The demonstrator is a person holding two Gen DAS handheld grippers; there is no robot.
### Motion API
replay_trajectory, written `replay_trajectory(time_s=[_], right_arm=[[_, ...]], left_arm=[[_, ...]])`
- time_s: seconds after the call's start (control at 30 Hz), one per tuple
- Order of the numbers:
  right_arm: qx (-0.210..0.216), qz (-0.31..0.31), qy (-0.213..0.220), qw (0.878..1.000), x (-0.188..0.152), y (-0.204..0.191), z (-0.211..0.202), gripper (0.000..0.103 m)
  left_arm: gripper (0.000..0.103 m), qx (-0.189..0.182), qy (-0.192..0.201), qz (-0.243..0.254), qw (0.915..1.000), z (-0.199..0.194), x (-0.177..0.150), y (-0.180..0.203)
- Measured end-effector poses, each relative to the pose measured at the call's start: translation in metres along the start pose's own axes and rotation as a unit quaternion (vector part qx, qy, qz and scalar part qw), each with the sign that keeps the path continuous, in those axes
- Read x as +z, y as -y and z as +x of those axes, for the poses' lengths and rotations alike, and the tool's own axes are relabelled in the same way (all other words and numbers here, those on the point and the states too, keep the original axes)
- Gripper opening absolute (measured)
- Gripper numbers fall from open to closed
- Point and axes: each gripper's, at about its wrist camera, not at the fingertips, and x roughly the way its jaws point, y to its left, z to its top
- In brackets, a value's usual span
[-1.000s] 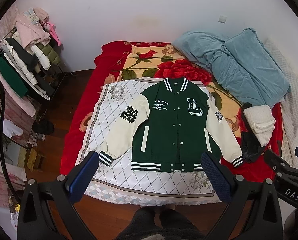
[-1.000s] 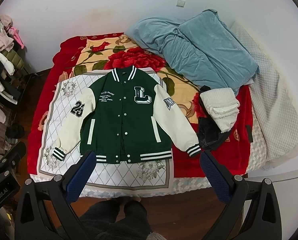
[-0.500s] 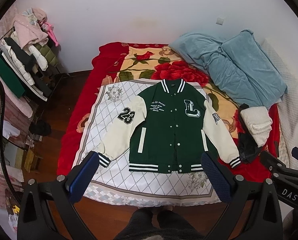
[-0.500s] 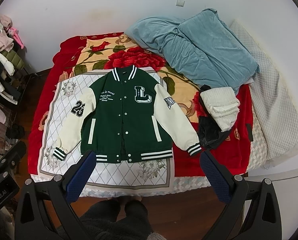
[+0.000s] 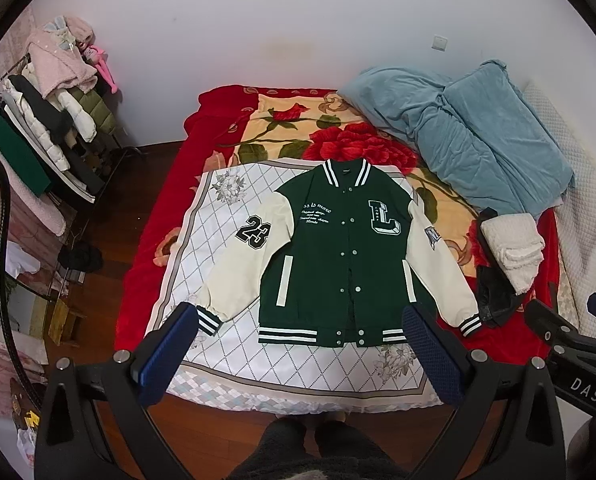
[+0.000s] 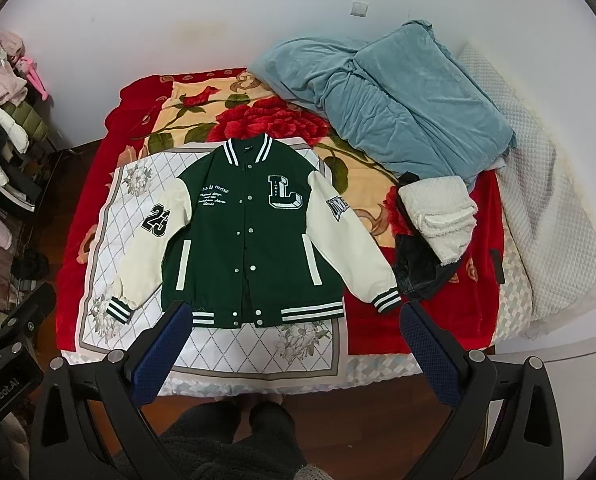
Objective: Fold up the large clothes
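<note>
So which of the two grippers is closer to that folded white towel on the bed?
Right. The right gripper hangs off the bed's near edge, nearer the white towel; the left gripper is farther over, facing the jacket.

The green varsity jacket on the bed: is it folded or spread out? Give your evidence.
Spread out. The jacket lies flat, front up and snapped shut, both cream sleeves angled outward, hem and collar fully visible, no fold made yet.

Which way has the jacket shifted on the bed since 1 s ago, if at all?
No. The jacket lies unchanged against the diamond-pattern sheet; its hem and cuffs sit at the same spots.
</note>
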Motion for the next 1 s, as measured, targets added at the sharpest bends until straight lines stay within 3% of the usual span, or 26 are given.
replay_trajectory(time_s=[1.0], right_arm=[[0.001,0.006,0.006,1.0,0.013,-0.004,-0.011,0.103]], left_arm=[[0.103,-0.004,0.007,-0.001,1.0,-0.003,0.007,0.004]])
